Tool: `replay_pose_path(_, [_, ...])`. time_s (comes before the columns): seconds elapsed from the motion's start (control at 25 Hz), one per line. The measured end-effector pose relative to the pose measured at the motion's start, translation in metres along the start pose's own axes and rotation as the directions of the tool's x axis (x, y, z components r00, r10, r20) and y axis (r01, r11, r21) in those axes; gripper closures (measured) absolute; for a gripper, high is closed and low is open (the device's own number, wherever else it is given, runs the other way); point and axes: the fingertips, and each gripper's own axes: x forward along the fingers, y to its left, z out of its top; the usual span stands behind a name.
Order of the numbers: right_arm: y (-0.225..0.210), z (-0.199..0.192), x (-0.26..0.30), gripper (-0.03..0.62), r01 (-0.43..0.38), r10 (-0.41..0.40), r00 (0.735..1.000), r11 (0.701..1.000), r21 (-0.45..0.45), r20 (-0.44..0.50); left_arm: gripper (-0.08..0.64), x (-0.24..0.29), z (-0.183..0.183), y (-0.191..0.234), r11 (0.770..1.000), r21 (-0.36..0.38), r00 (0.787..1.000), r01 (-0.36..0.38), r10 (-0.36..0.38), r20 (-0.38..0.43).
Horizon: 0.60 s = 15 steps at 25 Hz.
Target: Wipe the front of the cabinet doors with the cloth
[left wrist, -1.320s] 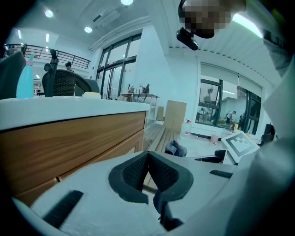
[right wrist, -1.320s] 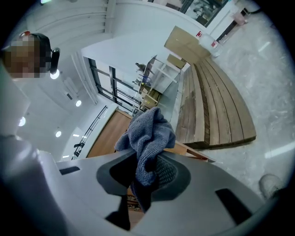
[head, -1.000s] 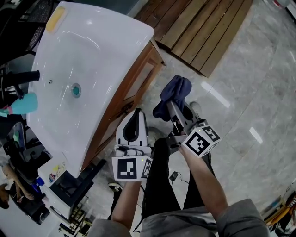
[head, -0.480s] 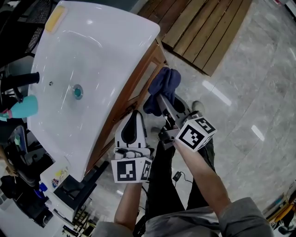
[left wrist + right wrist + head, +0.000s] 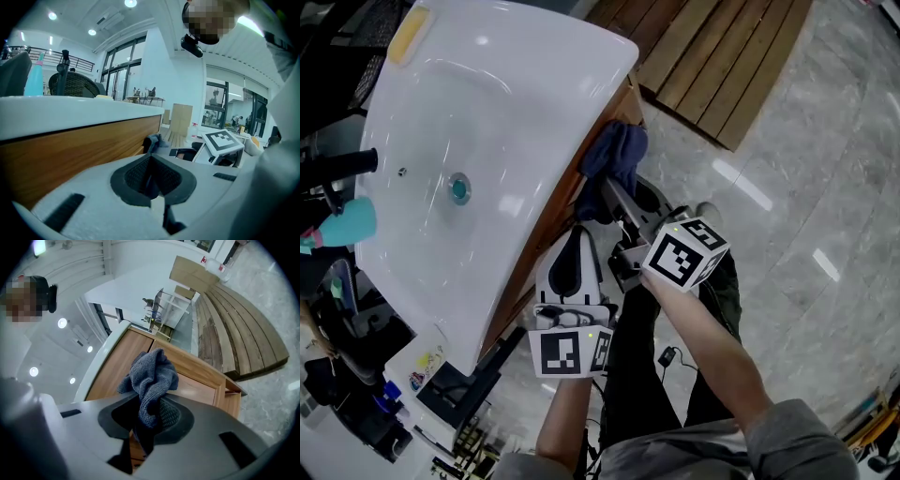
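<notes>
Left gripper (image 5: 573, 234): fingers closed together, empty, idle near cabinet. Right gripper (image 5: 605, 192): fingers clamped on dark blue terry cloth (image 5: 614, 155), just swung from over floor to wooden cabinet door (image 5: 197, 385) beneath white basin (image 5: 487, 112). Wiping likely starting.

The cloth (image 5: 152, 380) is dark blue-grey. The cabinet doors (image 5: 199, 389) are warm brown wood. The sink (image 5: 516, 94) is glossy white, its drain (image 5: 458, 188) teal. The floor (image 5: 825, 187) is grey veined marble. The left hand-held gripper (image 5: 573, 242) and right hand-held gripper (image 5: 602, 192) are pale grey with black pads. Their cubes (image 5: 684, 255) bear black-and-white square markers.
</notes>
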Motion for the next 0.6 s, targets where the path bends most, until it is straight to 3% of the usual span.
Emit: replay_pose_path(0.6, [0.001,-0.007,0.016,0.517,-0.006,0.006,1.0,1.0,0.023,0.015,0.552,0.003,-0.014,0.016,1.0,-0.002,1.0,-0.001,0.001,-0.011])
